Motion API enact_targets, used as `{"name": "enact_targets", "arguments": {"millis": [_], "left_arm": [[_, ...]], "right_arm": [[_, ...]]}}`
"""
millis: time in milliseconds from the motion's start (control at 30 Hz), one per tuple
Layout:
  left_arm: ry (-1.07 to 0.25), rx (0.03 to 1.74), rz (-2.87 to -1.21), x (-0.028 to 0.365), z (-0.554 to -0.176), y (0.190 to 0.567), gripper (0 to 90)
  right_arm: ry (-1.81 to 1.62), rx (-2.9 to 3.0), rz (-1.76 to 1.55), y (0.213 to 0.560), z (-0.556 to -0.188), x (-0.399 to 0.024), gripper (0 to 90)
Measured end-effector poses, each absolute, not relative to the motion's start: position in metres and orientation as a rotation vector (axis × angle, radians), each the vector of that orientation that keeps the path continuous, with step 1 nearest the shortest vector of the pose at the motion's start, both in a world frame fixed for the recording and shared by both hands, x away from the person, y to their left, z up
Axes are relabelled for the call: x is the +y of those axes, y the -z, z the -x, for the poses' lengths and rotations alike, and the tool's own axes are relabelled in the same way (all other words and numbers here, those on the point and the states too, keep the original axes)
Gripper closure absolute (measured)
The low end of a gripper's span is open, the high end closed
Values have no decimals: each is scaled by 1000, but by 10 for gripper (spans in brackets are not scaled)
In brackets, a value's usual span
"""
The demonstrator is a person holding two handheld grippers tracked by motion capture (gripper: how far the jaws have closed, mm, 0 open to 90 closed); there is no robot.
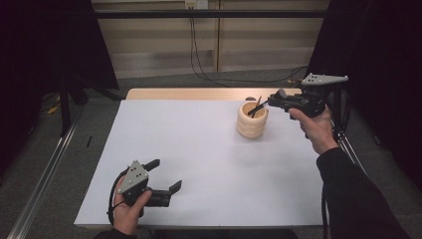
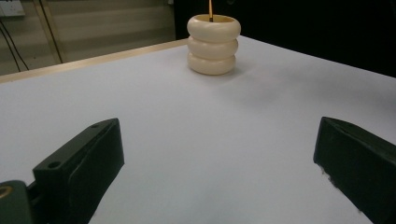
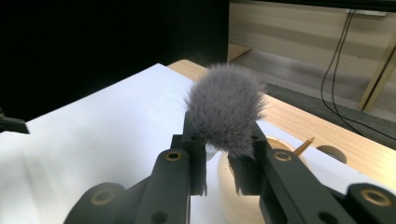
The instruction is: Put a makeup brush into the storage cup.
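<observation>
right gripper squeezes a fluffy grey brush right above the cream holder | lower it straight in, slowly | left gripper wide apart, resting on the counter

bare white table, sole obstacle ringed cream holder far right

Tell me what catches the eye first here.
The fluffy grey brush head pinched in the right tongs, poised over the cream ringed holder at the white table's far right. A thin stick stands in that holder. The left tongs gape open near the front edge.
</observation>
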State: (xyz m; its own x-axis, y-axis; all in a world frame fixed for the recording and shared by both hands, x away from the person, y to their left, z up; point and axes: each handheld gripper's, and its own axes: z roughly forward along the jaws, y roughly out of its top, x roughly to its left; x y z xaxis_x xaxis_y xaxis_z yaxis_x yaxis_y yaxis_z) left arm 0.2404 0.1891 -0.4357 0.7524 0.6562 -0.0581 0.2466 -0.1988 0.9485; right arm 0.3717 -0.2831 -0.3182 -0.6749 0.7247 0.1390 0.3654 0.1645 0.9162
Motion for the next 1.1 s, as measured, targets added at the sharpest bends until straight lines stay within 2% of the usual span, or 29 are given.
{"name": "enact_targets", "arguments": {"millis": [333, 1100], "left_arm": [[-447, 702, -1780, 189, -240, 435, 14], [-430, 702, -1782, 189, -239, 436, 14]], "right_arm": [[-1463, 2111, -1085, 320, -384, -286, 771], [-1357, 2141, -1171, 351, -406, -282, 771]]}}
